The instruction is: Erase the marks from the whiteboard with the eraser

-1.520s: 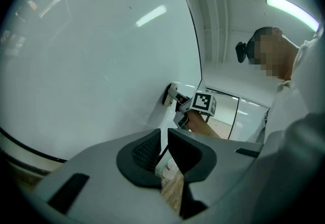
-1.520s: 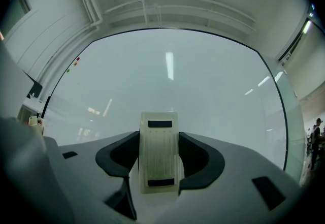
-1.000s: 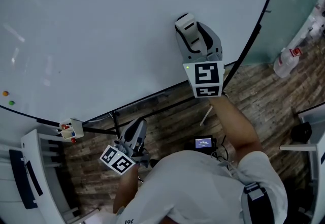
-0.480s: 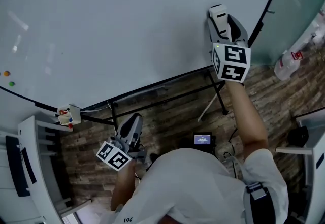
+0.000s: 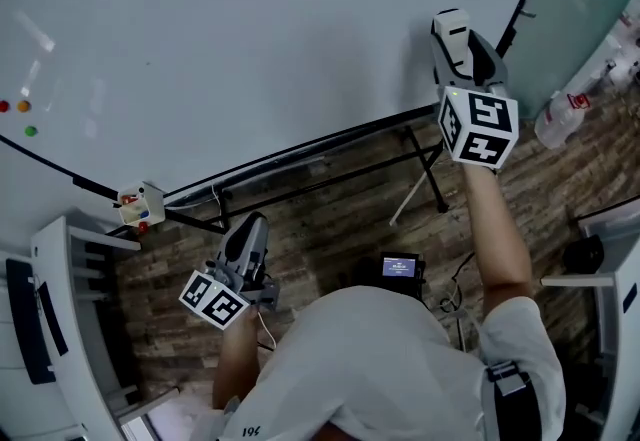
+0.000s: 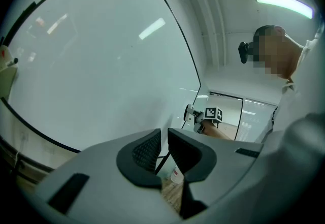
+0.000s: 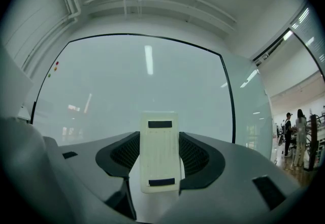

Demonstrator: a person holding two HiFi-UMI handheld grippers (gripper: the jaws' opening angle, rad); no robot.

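The whiteboard [image 5: 250, 39] fills the upper head view, and I see no pen marks on it. My right gripper [image 5: 455, 34] is pressed against its lower right part, close to the black right edge, and is shut on a white eraser [image 5: 452, 27]. In the right gripper view the eraser [image 7: 160, 141] stands upright between the jaws, facing the board [image 7: 142, 75]. My left gripper [image 5: 248, 239] hangs low over the floor, away from the board. Its jaws [image 6: 164, 148] stand almost together with nothing between them.
Coloured magnets [image 5: 20, 109] dot the board's far left. A small box of markers [image 5: 140, 207] sits at the tray's left end. Black stand legs [image 5: 425, 179] cross the wooden floor. A white rack [image 5: 60, 309] stands at left, a bottle [image 5: 562, 119] at right, a small screen device [image 5: 400, 267] below.
My right gripper has carried the eraser to the right along the board's lower part, up to its right edge. The left gripper has drifted slightly left and down.
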